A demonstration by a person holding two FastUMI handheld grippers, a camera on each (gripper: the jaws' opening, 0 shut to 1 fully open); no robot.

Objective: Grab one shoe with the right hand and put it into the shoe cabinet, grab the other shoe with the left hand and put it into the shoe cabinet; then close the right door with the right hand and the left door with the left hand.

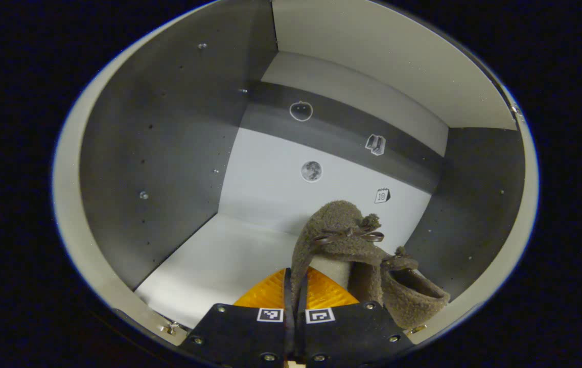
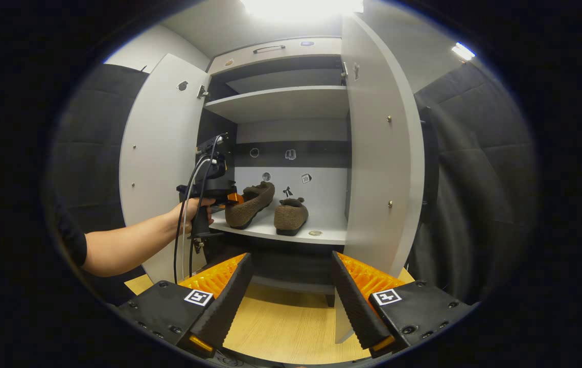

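Note:
In the left gripper view my left gripper (image 1: 295, 294) is shut on the heel rim of a brown fuzzy shoe (image 1: 334, 240), held inside the cabinet above its white shelf (image 1: 219, 260). The second brown shoe (image 1: 411, 296) lies just to its right on the shelf. The right gripper view shows my right gripper (image 2: 291, 286) open and holding nothing, back from the cabinet. There the left gripper (image 2: 234, 198) holds the tilted shoe (image 2: 250, 204) over the shelf (image 2: 321, 232), beside the resting shoe (image 2: 291, 214).
Both cabinet doors stand open: the left door (image 2: 160, 153) and the right door (image 2: 380, 153). An upper shelf (image 2: 280, 102) sits above the shoes. A person's forearm (image 2: 132, 243) reaches in from the left. Wooden floor (image 2: 285, 327) lies below.

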